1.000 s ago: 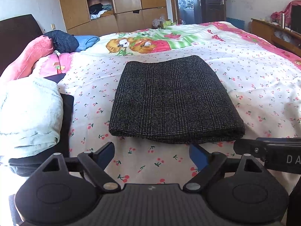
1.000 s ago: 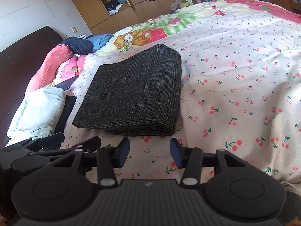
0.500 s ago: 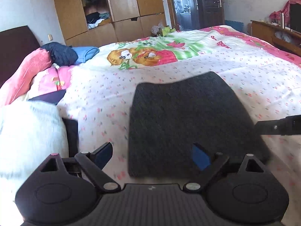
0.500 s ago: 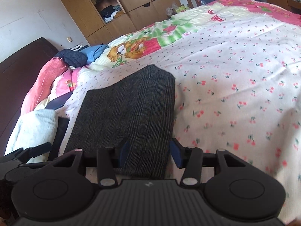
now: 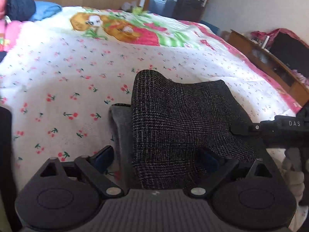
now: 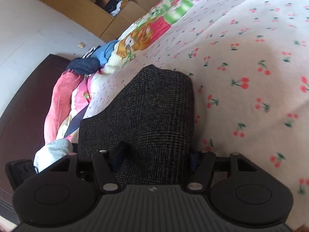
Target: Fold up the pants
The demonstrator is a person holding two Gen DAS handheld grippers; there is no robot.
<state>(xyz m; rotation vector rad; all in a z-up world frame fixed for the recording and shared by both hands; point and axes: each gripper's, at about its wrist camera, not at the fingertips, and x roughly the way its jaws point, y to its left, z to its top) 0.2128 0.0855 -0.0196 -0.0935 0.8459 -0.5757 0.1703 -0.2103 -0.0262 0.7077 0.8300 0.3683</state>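
Both grippers have closed in on the folded pants (image 5: 179, 127) since a second ago — then the fabric lay flat on the bed (image 5: 63, 81) ahead of them. Now its near edge fills the spread jaws of the left gripper (image 5: 156, 159) and bulges between the right gripper (image 6: 154, 157), whose jaws have just been opening — neither visibly pinches.
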